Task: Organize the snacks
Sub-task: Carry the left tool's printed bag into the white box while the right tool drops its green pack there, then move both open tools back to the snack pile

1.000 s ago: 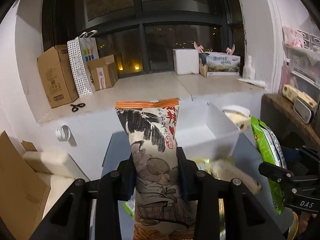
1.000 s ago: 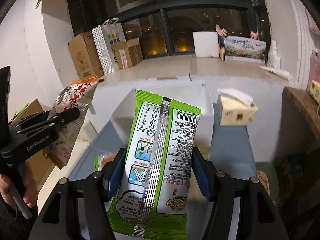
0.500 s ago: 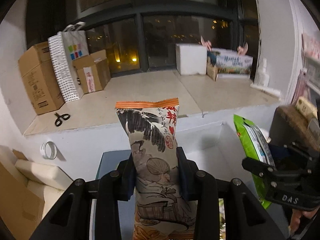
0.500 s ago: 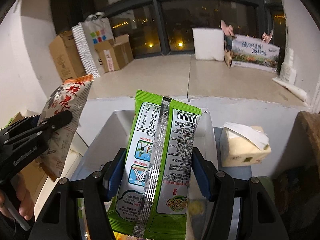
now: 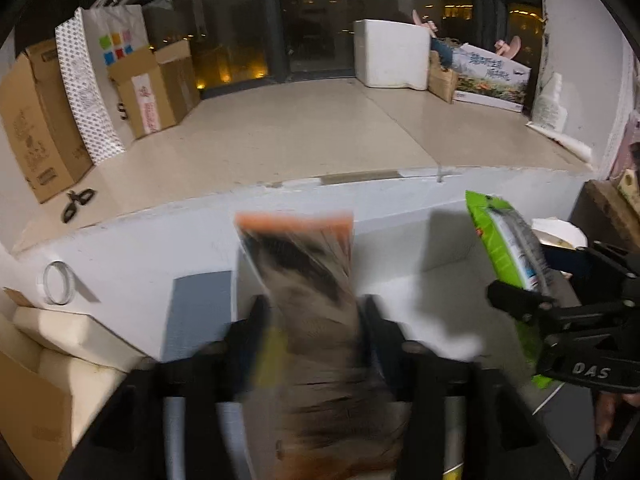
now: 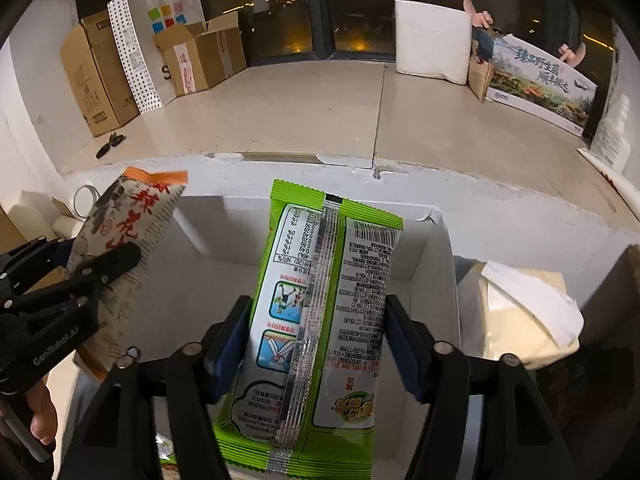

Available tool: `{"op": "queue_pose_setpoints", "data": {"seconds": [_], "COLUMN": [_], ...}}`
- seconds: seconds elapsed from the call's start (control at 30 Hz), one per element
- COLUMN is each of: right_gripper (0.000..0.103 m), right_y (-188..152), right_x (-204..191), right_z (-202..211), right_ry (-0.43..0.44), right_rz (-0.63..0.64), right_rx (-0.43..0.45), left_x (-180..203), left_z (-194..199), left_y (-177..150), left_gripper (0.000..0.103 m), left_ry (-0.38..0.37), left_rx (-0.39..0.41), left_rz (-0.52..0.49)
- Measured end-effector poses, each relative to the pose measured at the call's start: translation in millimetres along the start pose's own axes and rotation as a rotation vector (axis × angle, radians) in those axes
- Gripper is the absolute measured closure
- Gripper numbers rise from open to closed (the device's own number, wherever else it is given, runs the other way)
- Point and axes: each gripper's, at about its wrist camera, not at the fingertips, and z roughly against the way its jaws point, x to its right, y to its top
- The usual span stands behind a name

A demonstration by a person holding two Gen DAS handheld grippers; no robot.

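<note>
Now left fingers [image 5: 310, 312] clamp the orange-topped bag [image 5: 304, 264]; right fingers [image 6: 318, 344] clamp the green packet [image 6: 320, 312].

The right gripper [image 5: 516, 300] carries the white letters "DAS" on its black body in the left wrist view. The left gripper [image 6: 116, 262] bears "GenRobot.AI" in pale letters along its side in the right wrist view. The orange-topped snack packet [image 6: 128, 224] it grips shows large red Chinese characters, too skewed to read surely. The green snack packet [image 6: 320, 320] shows a barcode, a nutrition table with percentages and fine print, all upside down. The printed box [image 6: 536, 84] on the sill carries large white Chinese characters.
</note>
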Motion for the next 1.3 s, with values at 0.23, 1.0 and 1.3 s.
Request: {"op": "queue_pose_setpoints", "data": {"seconds": [0.23,1.0,1.3], "right_gripper": [0.000,0.000,0.000], "right_y": [-2,-129,-191], "right_x": [17,-3,-36], "right_z": [4,163,167], "right_ry": [-0.025,0.139,0.095], "right_rz": [-0.024,-0.145,0.012], "right_rx": [0.035,0.270,0.213], "left_x": [-6,-88,-37], "left_z": [13,155,157], "left_y": [5,-98,-187], "left_gripper": [0.000,0.000,0.000], "left_ry": [-0.014,0.003,-0.022], "left_rx": [0.037,0.180,0.086], "left_rz": [0.016,0.144,0.076]}}
